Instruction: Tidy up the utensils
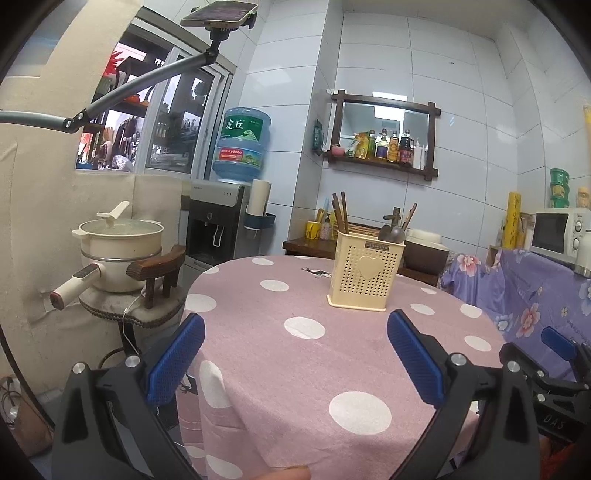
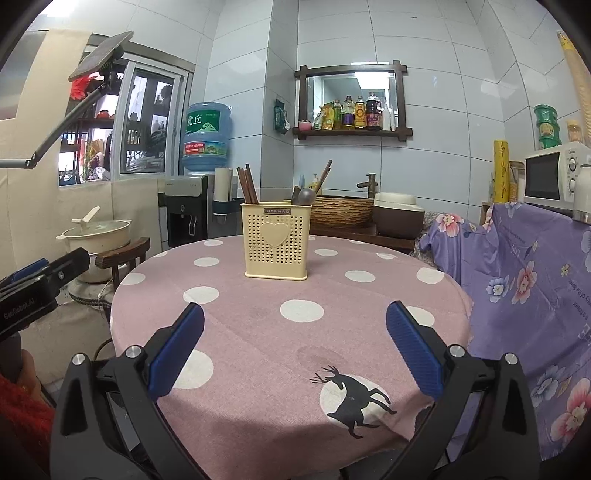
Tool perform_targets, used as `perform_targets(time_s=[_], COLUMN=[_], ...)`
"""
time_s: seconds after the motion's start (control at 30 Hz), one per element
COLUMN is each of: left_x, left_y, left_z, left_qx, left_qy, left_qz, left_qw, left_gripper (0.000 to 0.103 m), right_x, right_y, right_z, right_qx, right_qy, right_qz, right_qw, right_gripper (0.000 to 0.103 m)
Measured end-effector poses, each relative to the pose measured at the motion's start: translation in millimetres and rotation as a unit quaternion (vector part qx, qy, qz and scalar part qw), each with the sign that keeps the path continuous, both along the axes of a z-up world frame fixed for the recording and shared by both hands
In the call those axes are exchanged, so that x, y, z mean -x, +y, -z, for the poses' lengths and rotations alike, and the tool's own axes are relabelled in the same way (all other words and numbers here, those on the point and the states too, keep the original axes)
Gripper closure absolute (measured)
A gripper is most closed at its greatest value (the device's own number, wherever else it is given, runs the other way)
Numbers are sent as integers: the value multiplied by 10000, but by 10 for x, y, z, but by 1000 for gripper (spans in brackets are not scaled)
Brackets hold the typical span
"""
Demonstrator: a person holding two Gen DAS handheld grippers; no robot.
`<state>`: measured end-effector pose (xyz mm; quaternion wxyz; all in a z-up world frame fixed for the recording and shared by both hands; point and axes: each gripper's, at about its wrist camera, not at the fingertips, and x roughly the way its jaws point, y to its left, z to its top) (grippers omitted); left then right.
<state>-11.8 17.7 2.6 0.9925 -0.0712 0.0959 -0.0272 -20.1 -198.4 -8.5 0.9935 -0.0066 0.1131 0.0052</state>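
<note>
A cream plastic utensil holder [image 1: 365,271] with a heart on its front stands on the round table with a pink polka-dot cloth [image 1: 295,354]. It also shows in the right wrist view [image 2: 276,242]. Brown chopsticks [image 2: 246,184] stand in its left side, spoons [image 2: 306,195] in its right. My left gripper [image 1: 295,325] is open and empty, held above the table's near edge, well short of the holder. My right gripper [image 2: 295,317] is open and empty, also above the near part of the cloth [image 2: 258,332].
A cream pot [image 1: 122,240] sits on a small stool left of the table. A water dispenser [image 1: 218,221] stands behind. A purple floral cloth [image 2: 517,280] covers furniture on the right, with a microwave [image 2: 554,177] on it. A phone on an arm [image 1: 218,13] hangs overhead.
</note>
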Motion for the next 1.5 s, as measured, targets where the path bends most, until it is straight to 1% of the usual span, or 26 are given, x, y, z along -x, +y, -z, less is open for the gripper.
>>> perform_targets(time_s=[0.57, 1.5], left_x=[59, 63], left_y=[-55, -57], left_z=[-1, -2], left_qx=[-67, -88], left_qy=[-109, -91], left_qz=[57, 82], left_qw=[9999, 9999], left_gripper=[5, 5], right_x=[-4, -1], right_y=[16, -1], right_z=[7, 33], right_qx=[0, 36], right_qy=[-13, -17], right_qz=[-71, -81], right_qw=[10000, 10000], right_gripper=[6, 6])
